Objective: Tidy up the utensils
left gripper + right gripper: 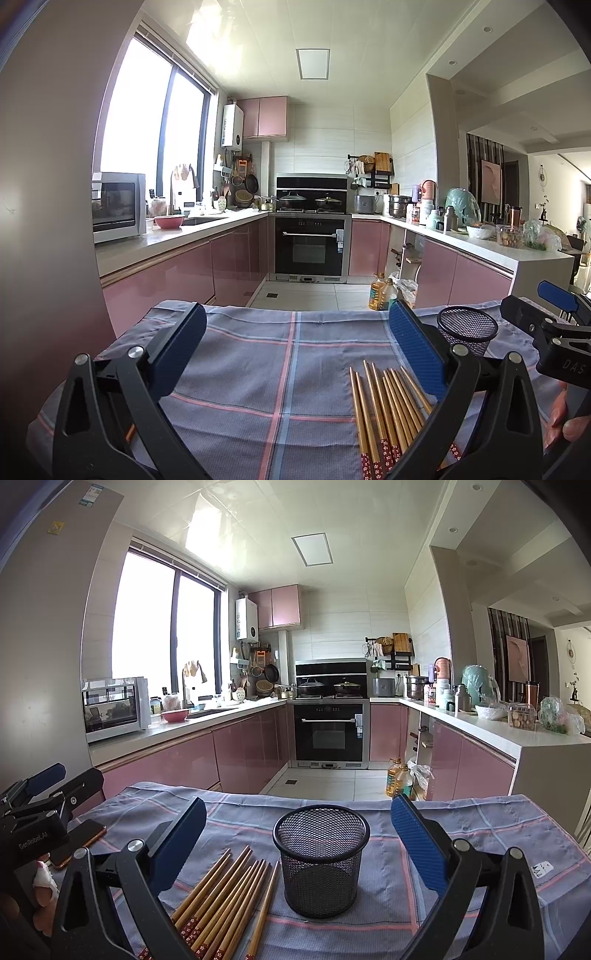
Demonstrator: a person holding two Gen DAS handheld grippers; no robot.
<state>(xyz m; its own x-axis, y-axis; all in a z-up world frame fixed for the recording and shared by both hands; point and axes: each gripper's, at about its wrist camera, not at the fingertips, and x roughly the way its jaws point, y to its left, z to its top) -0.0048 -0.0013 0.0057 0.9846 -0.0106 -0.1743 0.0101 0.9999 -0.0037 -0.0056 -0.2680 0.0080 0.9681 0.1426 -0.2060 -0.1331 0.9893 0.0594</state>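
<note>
Brown wooden chopsticks with red flowered ends [225, 897] lie loose on the blue-grey checked cloth [461, 827], just left of the upright black wire-mesh cup [321, 860].

The chopsticks' patterned ends run off the bottom edge of both views, and in the left wrist view the left gripper's right finger covers part of the bundle [388, 410] and the cup's base [467, 334]. Both tools hover low over the cloth, holding nothing: the left gripper [295, 347] has its blue pads spread wide over bare cloth, the right gripper [299, 834] is spread wide either side of the cup without touching it. A dark phone [79, 840] lies partly hidden under the left gripper.
</note>
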